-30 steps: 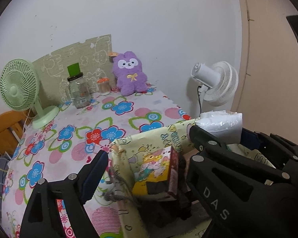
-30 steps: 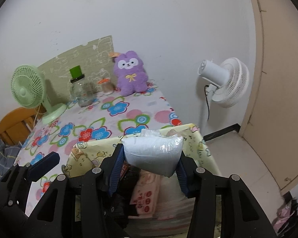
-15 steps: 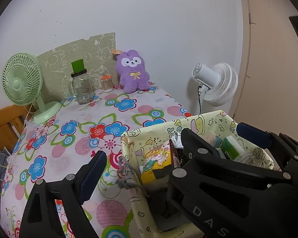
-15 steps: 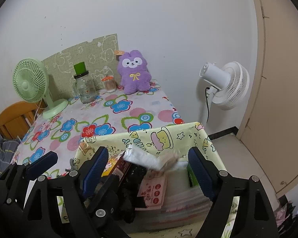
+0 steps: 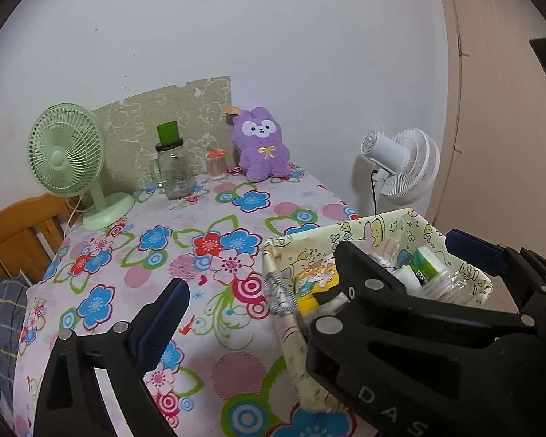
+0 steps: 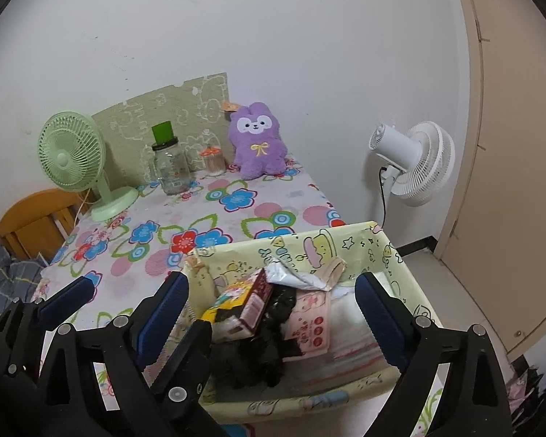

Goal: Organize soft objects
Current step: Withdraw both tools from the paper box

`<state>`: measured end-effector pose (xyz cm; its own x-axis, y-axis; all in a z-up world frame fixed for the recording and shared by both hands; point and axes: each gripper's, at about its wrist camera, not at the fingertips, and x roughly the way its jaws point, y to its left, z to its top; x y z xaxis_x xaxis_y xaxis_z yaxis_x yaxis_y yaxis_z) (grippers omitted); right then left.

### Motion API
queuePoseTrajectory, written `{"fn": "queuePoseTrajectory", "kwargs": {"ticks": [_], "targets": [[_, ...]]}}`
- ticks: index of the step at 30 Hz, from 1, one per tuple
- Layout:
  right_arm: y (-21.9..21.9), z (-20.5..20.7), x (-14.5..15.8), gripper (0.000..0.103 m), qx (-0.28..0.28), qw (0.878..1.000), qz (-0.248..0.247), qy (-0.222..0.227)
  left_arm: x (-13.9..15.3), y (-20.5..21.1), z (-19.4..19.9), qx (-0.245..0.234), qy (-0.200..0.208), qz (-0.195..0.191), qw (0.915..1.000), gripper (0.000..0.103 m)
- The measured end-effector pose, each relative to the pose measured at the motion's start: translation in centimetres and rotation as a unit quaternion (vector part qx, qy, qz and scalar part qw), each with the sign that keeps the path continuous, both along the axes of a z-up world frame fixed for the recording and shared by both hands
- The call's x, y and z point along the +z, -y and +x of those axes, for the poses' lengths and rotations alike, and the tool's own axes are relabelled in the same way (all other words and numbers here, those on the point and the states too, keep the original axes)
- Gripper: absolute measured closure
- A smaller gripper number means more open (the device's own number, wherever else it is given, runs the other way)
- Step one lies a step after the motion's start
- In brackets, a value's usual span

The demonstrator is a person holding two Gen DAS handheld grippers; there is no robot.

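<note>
A yellow cartoon-print fabric basket (image 6: 349,244) (image 5: 367,225) sits at the table's near right corner. It holds tissue packs, a box, black items and the white soft pack (image 6: 295,276), which lies on top. My right gripper (image 6: 269,291) is open and empty just above the basket. My left gripper (image 5: 316,258) is open and empty, its left finger over the tablecloth, its right over the basket. A purple plush bunny (image 6: 256,142) (image 5: 262,151) sits at the table's far edge against the wall.
A green desk fan (image 6: 72,160), a glass jar with a green lid (image 6: 169,167) and a small toothpick jar (image 6: 213,162) stand at the back of the floral tablecloth (image 6: 200,218). A white floor fan (image 6: 415,164) stands right of the table. A wooden chair (image 6: 32,222) is left.
My right gripper opened and let the white soft pack drop into the basket, then drew back. My left gripper also drew back and up a little.
</note>
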<state>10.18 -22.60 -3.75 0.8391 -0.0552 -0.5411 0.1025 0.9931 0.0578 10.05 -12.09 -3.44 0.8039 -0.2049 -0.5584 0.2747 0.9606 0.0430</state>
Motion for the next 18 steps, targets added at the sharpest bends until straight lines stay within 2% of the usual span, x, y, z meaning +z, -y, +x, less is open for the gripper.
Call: {"fn": "queuePoseTrajectory", "kwargs": {"ticks": [7,18], "targets": [[-1.9,-1.5,0.9,0.008,0.007,1.000,-0.008,0.011,0.8,-2.4,-1.4,0.011,0.007,-0.011,0.9999,0.001],[-5.7,-3.6,2.4,0.008,0.038,0.999,-0.012,0.037,2.1,-6.9,-3.6,0.049,0.028,-0.014,0.9983,0.000]]}}
